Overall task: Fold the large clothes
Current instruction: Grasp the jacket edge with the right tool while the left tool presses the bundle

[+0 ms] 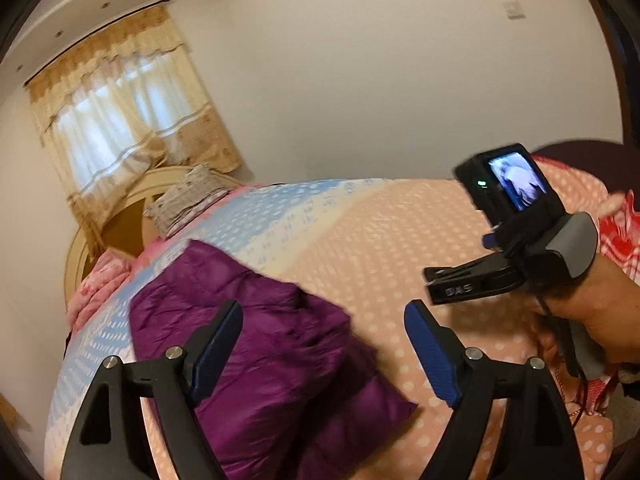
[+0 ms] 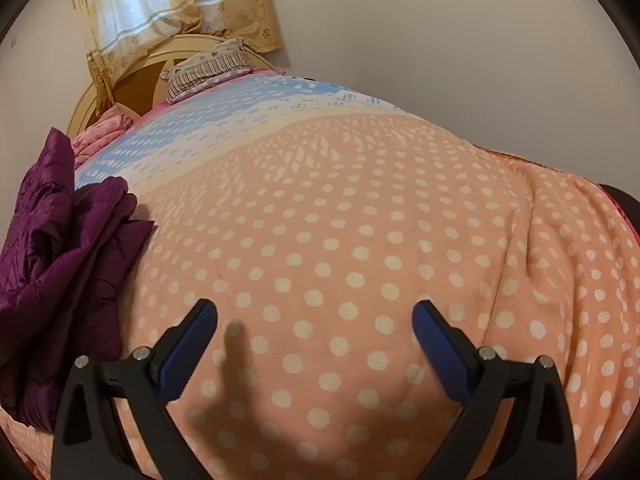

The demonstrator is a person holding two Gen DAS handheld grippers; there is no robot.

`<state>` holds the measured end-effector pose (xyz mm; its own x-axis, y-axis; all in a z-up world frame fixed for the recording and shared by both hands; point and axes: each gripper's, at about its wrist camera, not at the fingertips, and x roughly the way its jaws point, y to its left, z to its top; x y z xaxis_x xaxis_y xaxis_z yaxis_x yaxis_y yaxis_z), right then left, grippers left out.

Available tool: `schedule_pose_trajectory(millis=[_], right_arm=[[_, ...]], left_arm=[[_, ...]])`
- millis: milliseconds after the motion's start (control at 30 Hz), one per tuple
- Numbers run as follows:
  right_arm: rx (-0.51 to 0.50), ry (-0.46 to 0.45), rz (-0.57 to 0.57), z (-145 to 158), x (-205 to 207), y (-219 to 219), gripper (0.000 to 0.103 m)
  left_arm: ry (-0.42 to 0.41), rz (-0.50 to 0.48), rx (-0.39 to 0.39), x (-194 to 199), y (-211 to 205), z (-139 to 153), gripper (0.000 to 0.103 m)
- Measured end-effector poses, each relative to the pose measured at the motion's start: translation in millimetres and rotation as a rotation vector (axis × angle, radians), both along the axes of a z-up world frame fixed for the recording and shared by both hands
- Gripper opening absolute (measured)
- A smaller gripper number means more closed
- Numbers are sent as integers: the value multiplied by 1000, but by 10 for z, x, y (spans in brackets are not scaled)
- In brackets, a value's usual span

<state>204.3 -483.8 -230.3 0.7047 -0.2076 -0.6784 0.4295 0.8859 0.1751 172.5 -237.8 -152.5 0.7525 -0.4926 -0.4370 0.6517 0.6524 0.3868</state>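
Observation:
A purple quilted jacket (image 1: 272,344) lies bunched and folded on the bed, under and ahead of my left gripper (image 1: 324,320). That gripper is open and empty, hovering just above the jacket. In the right wrist view the jacket (image 2: 60,248) sits at the far left. My right gripper (image 2: 316,316) is open and empty above the bare blanket, to the right of the jacket. The right gripper body with its camera (image 1: 516,232) and the hand holding it show in the left wrist view.
The bed is covered by a peach polka-dot blanket (image 2: 360,240) with a blue band (image 1: 280,216) toward the headboard. A patterned pillow (image 2: 208,68) and a wooden headboard (image 1: 120,224) stand at the far end. A curtained window (image 1: 120,120) is behind.

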Motion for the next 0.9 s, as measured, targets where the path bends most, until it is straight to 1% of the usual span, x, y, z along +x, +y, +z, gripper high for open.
schedule_pose_trajectory(millis=[67, 100, 133, 167, 233, 300, 333, 400, 433, 467, 500, 533, 600, 633, 700, 733, 800, 833, 900], right_arm=[[-8, -12, 28, 122, 24, 64, 87], [-13, -16, 44, 188, 47, 108, 78], [-20, -28, 68, 304, 93, 185, 75], [-24, -39, 83, 380, 130, 240, 75], [-44, -68, 128, 621, 266, 451, 73], [-79, -87, 180, 851, 429, 719, 72], [-96, -93, 212, 967, 526, 876, 69], [-114, -98, 270, 1147, 732, 1189, 63], [-125, -90, 286, 1188, 834, 1323, 60], [-137, -87, 307, 1248, 976, 1493, 57], [-131, -88, 323, 1282, 1108, 1631, 51], [-119, -80, 334, 1292, 1248, 1752, 48], [-113, -64, 342, 1253, 1494, 1933, 47], [-113, -58, 340, 1211, 1610, 1997, 45], [-83, -37, 336, 1093, 1780, 2015, 43], [-81, -8, 321, 971, 1860, 1997, 41], [-79, 26, 307, 802, 1837, 1949, 38], [-78, 44, 300, 692, 1808, 1894, 35], [-68, 68, 274, 500, 1692, 1756, 34]], left_arm=[[16, 82, -17, 188, 221, 51, 83], [28, 141, -28, 325, 362, 61, 83], [45, 213, -44, 498, 531, 66, 83], [64, 271, -57, 635, 667, 67, 83], [140, 433, -114, 1062, 1037, 67, 83], [185, 530, -168, 1334, 1326, 48, 83], [206, 590, -194, 1506, 1474, 35, 83], [237, 661, -228, 1760, 1608, -4, 83], [265, 690, -254, 1890, 1686, -25, 83], [280, 717, -271, 1928, 1739, -60, 83], [294, 737, -291, 2008, 1767, -77, 83], [320, 750, -322, 2098, 1804, -97, 83], [343, 767, -357, 2232, 1819, -120, 83], [349, 777, -369, 2305, 1816, -130, 83], [350, 770, -377, 2389, 1793, -140, 83], [354, 764, -367, 2436, 1747, -161, 83], [362, 748, -359, 2482, 1703, -187, 83], [371, 736, -363, 2514, 1682, -230, 83], [391, 708, -382, 2561, 1604, -276, 83]])
